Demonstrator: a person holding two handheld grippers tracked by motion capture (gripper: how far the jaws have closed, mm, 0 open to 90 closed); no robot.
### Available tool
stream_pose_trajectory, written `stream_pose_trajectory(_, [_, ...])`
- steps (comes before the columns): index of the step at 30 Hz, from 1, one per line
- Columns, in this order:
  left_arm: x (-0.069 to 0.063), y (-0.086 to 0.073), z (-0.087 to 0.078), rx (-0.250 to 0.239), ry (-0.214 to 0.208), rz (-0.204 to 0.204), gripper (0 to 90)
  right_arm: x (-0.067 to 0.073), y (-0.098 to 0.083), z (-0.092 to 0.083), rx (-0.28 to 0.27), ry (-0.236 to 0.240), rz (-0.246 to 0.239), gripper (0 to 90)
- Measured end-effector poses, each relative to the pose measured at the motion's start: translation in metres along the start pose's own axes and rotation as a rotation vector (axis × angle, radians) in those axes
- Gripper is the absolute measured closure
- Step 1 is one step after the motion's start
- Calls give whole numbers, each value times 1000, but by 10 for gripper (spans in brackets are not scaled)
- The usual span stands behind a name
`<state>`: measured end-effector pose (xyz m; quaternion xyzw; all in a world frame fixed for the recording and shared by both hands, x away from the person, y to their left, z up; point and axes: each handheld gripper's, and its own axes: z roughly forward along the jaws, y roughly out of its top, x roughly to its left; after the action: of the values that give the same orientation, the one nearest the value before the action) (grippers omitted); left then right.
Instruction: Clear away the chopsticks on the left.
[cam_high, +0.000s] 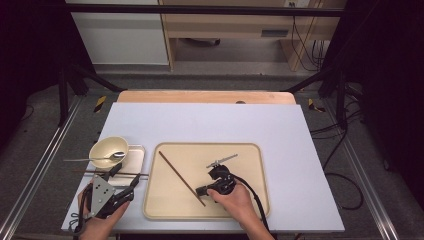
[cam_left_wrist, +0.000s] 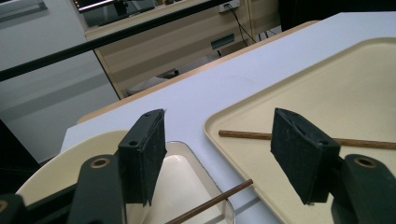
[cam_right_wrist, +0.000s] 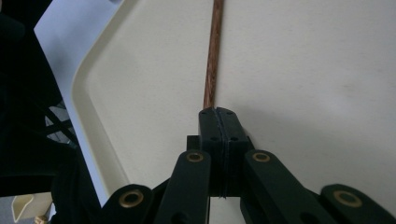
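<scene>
I am looking at the big cream tray (cam_high: 252, 150) first, and I am naming every place from it. It is sitting on the white table (cam_high: 210, 122). Just off the tray's left side a small white dish (cam_high: 136, 159) is sitting, with a round bowl (cam_high: 106, 148) and a metal spoon (cam_high: 92, 159) resting across the bowl. A second brown stick (cam_high: 117, 173) is lying across that dish.

Inside the tray, a long brown chopstick (cam_high: 176, 171) is lying slanted, from the upper left down toward the near edge. My right gripper (cam_high: 202, 190) is sitting at its near end. Its jaws are pressed together, and the chopstick (cam_right_wrist: 212, 56) is running out from right at their tips. I think they are pinching the end, but the very tip is hidden.

My left gripper (cam_high: 131, 186) is waiting just off the tray's left edge, jaws apart with nothing between them.

I am guessing this chopstick is very light, stiff and thin, with a smooth, slippery skin. It is lying flat, so it is hard to get under. Held at the end, it may swing or roll. Holding nearer the middle looks steadier to me.
</scene>
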<state>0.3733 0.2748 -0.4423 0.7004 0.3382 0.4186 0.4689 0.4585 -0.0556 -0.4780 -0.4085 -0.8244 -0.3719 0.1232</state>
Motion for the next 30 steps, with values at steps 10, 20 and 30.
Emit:
stream_pose_trajectory(10, [2, 0, -1, 4, 3, -1, 355, 21, 3, 21, 22, 54, -19, 900])
stream_pose_trajectory(20, [3, -1, -1, 5, 3, -5, 355, 35, 9, 39, 25, 82, -35, 900])
stream_pose_trajectory(30, [4, 0, -2, 1, 11, -2, 357, 42, 12, 47, 30, 91, -39, 900])
